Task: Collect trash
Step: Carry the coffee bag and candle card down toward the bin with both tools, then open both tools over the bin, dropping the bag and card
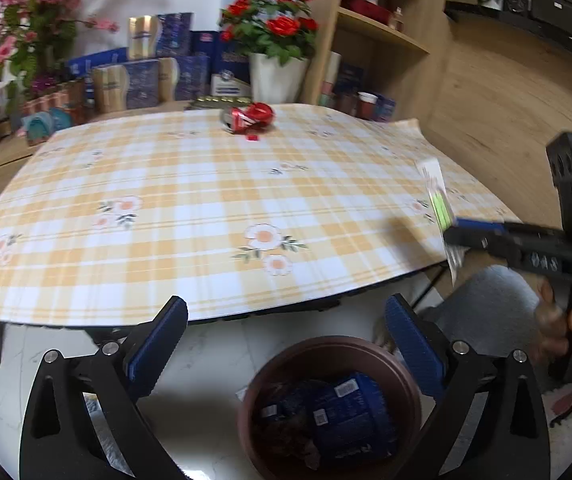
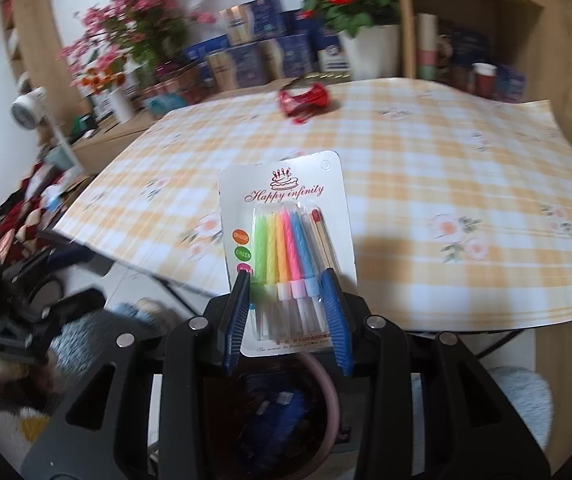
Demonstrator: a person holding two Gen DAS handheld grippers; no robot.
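Observation:
A crushed red can (image 1: pixel 248 117) (image 2: pixel 305 100) lies at the far side of the yellow plaid tablecloth (image 1: pixel 190 208) (image 2: pixel 426 168). My left gripper (image 1: pixel 286 304) is open and holds nothing; it hangs over the floor before the table's near edge. Just below it stands a brown bin (image 1: pixel 326 346) (image 2: pixel 328 392) with a blue wrapper (image 1: pixel 350 412) (image 2: pixel 278 412) inside. My right gripper (image 2: pixel 286 276) (image 1: pixel 458 232) is shut on the lower part of a birthday candle pack (image 2: pixel 282 216) (image 1: pixel 438 200), held above the bin and the table edge.
A white pot of red roses (image 1: pixel 278 76), blue boxes (image 1: pixel 142 84) and pink flowers crowd the back of the table. A wooden shelf (image 1: pixel 378 28) stands behind on the right. A hand (image 1: pixel 566 328) grips the right tool over a grey cushion (image 1: pixel 494 304).

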